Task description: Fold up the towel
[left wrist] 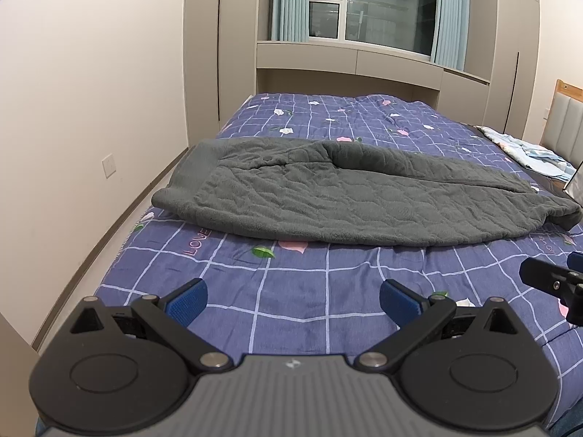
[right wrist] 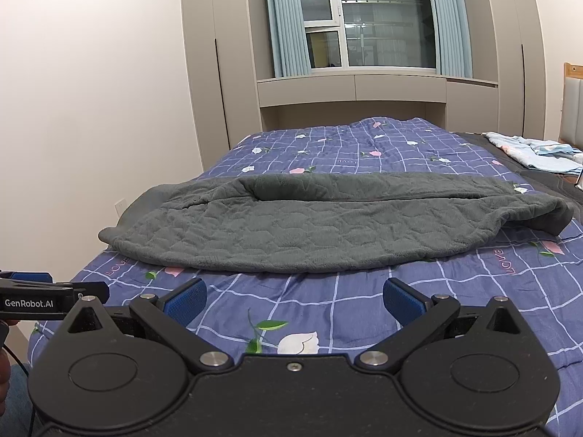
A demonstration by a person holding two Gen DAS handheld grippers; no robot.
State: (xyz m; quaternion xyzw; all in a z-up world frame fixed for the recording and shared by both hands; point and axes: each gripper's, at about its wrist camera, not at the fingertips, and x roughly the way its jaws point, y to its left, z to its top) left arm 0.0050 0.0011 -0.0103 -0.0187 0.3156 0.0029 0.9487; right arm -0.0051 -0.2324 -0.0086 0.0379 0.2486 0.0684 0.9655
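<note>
A dark grey quilted towel [left wrist: 349,196] lies across the bed, roughly folded over itself lengthwise, its left end near the bed's left edge. The right wrist view shows the same towel [right wrist: 328,225] stretched left to right. My left gripper [left wrist: 293,302] hovers open over the bedspread, short of the towel's near edge, nothing between its blue pads. My right gripper [right wrist: 295,302] is likewise open and empty, just short of the towel. Each gripper shows at the side of the other's view: the right gripper [left wrist: 557,284] at the right edge, the left gripper [right wrist: 54,291] at the left edge.
The bed carries a purple checked flowered bedspread [left wrist: 291,284]. Light blue bedding [right wrist: 539,153] is bunched at the far right by the headboard [left wrist: 568,123]. A wall and floor gap run along the bed's left side [left wrist: 109,218]. Cabinets and a window [right wrist: 364,29] stand beyond.
</note>
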